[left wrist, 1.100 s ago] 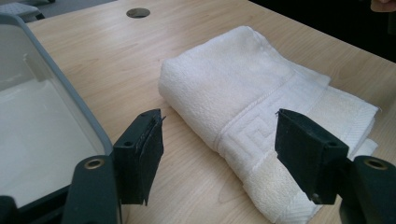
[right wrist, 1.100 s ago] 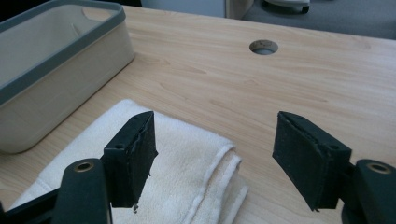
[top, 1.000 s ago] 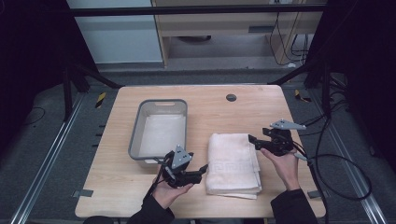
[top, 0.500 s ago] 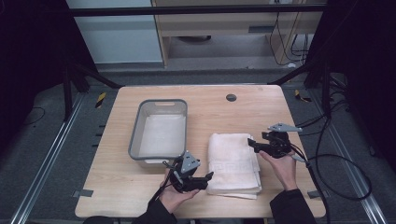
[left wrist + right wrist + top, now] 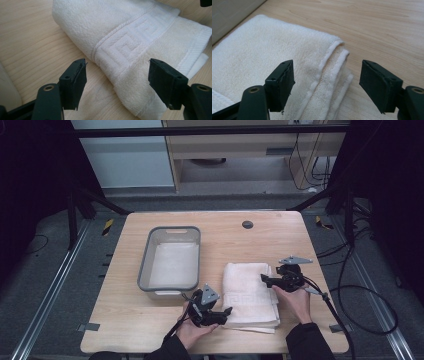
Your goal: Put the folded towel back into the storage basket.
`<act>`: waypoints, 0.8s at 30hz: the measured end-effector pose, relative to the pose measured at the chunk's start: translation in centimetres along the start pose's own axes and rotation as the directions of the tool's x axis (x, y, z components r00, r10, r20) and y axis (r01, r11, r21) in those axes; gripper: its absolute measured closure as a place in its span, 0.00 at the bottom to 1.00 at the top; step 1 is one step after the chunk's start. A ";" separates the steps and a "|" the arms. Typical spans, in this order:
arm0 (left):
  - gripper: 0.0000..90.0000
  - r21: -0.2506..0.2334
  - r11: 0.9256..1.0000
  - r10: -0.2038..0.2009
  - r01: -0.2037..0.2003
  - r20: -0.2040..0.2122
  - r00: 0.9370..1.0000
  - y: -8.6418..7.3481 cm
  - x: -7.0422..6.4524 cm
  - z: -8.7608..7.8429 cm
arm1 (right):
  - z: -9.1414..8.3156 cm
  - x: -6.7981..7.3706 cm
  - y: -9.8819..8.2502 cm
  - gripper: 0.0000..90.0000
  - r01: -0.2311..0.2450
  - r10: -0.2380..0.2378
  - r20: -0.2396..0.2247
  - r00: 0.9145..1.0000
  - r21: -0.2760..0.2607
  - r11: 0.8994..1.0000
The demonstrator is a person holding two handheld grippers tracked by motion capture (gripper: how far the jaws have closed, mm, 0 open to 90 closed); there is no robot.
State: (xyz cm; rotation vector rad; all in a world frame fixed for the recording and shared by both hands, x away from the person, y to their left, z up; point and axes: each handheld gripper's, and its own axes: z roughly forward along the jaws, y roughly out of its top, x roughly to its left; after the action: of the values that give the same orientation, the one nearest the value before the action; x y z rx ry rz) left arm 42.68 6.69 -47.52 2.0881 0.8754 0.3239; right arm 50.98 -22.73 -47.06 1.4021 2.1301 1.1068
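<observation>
Both grippers lowered toward folded towel, grey tub beside.

bystanders on and around the table

a grey rectangular plastic tub sits on the pale wooden table, toward ten o'clock from the table's centre, with a pale flat lining across its bottom. a small round dark disc lies near twelve o'clock. a yellow-and-black striped marker rests on the floor at nine o'clock.
</observation>
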 end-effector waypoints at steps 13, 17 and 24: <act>0.33 0.044 0.999 -0.002 0.002 -0.001 1.000 -0.8 -0.3 1.7 | 1.4 -0.1 -0.9 0.30 -0.023 0.023 -0.002 1.000 0.057 0.998; 0.33 0.064 0.998 -0.015 0.015 0.007 1.000 -0.8 -0.1 1.9 | 1.7 0.0 -1.0 0.31 -0.044 0.045 -0.008 0.999 0.075 0.996; 0.34 0.077 0.997 -0.025 0.024 0.018 1.000 -0.8 0.0 2.3 | 2.1 -0.4 -1.2 0.32 -0.092 0.096 -0.037 0.995 0.096 0.991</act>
State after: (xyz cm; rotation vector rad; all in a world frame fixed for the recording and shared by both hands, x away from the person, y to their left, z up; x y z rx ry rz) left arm 43.44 5.61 -49.52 2.1452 0.9144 0.2607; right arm 51.79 -22.46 -49.36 1.5495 2.1918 1.0914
